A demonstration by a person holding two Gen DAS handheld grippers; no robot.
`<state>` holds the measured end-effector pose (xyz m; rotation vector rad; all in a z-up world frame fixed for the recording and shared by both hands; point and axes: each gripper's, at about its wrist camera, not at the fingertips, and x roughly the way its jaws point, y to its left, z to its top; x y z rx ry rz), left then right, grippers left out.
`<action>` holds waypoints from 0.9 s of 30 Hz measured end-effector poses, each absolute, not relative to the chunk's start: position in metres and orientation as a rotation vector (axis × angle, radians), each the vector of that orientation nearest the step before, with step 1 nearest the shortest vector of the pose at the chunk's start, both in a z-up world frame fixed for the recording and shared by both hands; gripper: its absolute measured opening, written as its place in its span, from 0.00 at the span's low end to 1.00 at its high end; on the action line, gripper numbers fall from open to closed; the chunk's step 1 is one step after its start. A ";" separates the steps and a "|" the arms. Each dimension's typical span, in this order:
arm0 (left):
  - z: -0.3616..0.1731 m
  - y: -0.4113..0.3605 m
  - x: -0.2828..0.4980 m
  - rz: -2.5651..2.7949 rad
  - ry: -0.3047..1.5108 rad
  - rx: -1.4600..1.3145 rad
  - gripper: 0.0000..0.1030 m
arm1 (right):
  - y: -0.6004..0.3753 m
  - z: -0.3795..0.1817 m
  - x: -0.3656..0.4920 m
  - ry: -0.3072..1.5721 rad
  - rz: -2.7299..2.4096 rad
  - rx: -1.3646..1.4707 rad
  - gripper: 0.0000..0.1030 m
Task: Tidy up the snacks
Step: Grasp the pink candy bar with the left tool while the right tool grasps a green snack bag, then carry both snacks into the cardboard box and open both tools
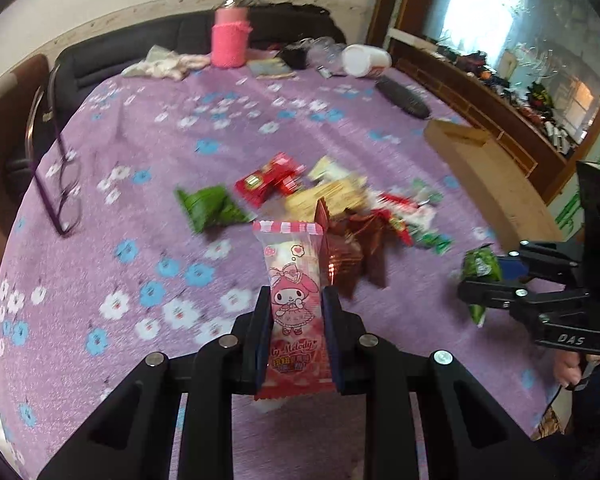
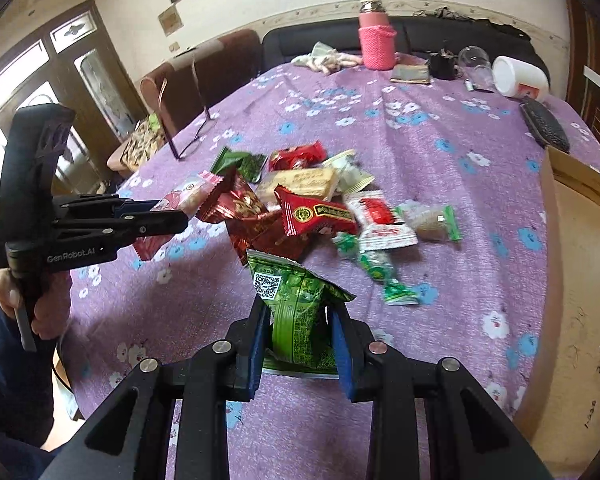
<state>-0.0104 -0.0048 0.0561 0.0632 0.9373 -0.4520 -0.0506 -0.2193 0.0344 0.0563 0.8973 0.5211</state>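
Note:
My left gripper (image 1: pixel 297 296) is shut on a pink and white cartoon snack packet (image 1: pixel 294 268), held upright above the purple floral tablecloth (image 1: pixel 160 152). From the right wrist view the same left gripper (image 2: pixel 172 216) comes in from the left with the pink packet (image 2: pixel 188 196) in it. My right gripper (image 2: pixel 300 308) is shut on a green snack packet (image 2: pixel 296 300), lifted off the cloth. It also shows at the right edge as the right gripper (image 1: pixel 476 292) with the green packet (image 1: pixel 480 266). A loose pile of snacks (image 2: pixel 320 200) lies mid-table, beyond both grippers.
An open cardboard box (image 1: pixel 480 160) stands at the table's right edge. Purple glasses (image 1: pixel 60 184) lie at the left. At the far side are a pink bottle (image 1: pixel 230 40), a tipped white cup (image 1: pixel 366 60), a black oblong case (image 1: pixel 402 98) and a crumpled cloth (image 1: pixel 160 66).

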 end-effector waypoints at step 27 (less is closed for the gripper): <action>0.091 -0.226 0.022 -0.729 0.920 0.138 0.22 | -0.424 0.057 -0.008 0.830 0.141 0.432 0.30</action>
